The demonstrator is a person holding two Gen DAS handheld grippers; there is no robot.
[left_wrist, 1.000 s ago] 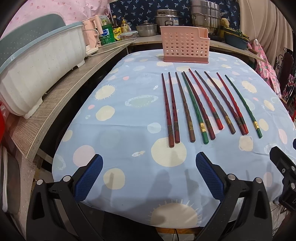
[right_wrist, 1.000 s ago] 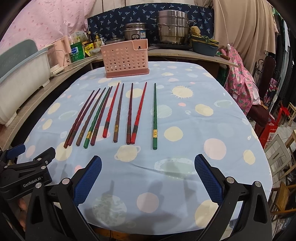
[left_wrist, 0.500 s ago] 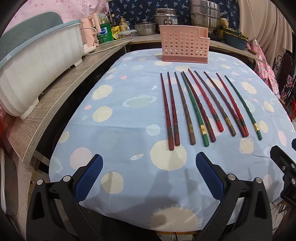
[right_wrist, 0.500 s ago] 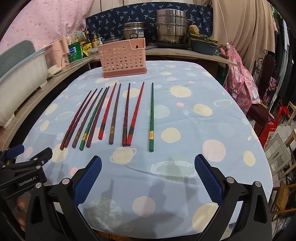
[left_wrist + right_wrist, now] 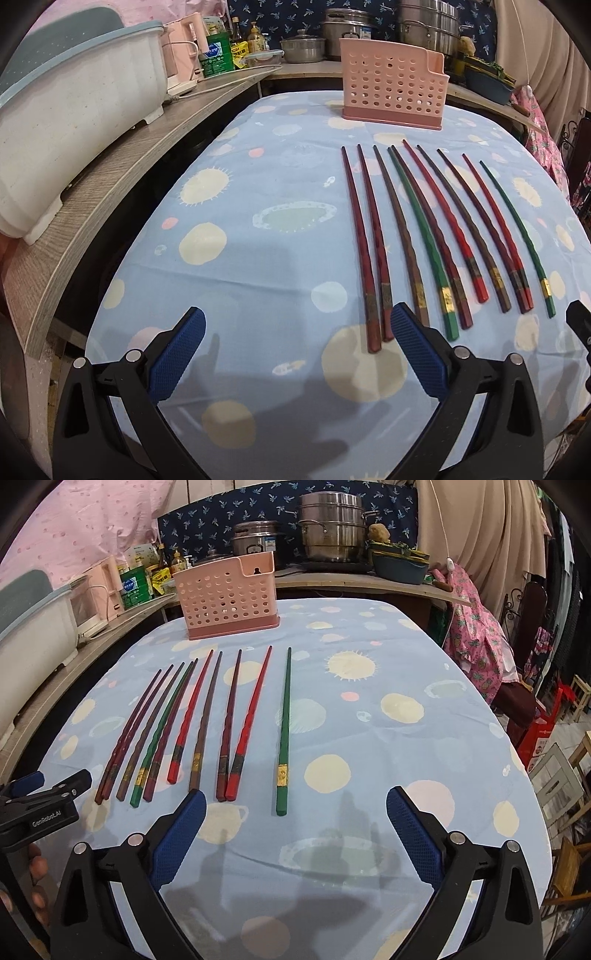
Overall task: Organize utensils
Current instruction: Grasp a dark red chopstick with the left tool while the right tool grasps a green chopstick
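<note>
Right wrist view, bench (image 5: 424, 738) under both tongs, pink holder (image 5: 227, 598) far ahead, chopsticks (image 5: 199, 720) in a row just ahead, right tongs (image 5: 295, 829) apart, just narrowing, nothing between, left tongs (image 5: 297, 349) apart, empty

Ten chopsticks (image 5: 207, 723) lay side by side on a blue spotted tablecloth (image 5: 388, 746); a pink perforated holder (image 5: 227, 598) stood upright beyond their tips. Right gripper (image 5: 293, 825): jaws wide, just been closing slightly, nothing between them. Left gripper (image 5: 42, 790) at left edge.
</note>
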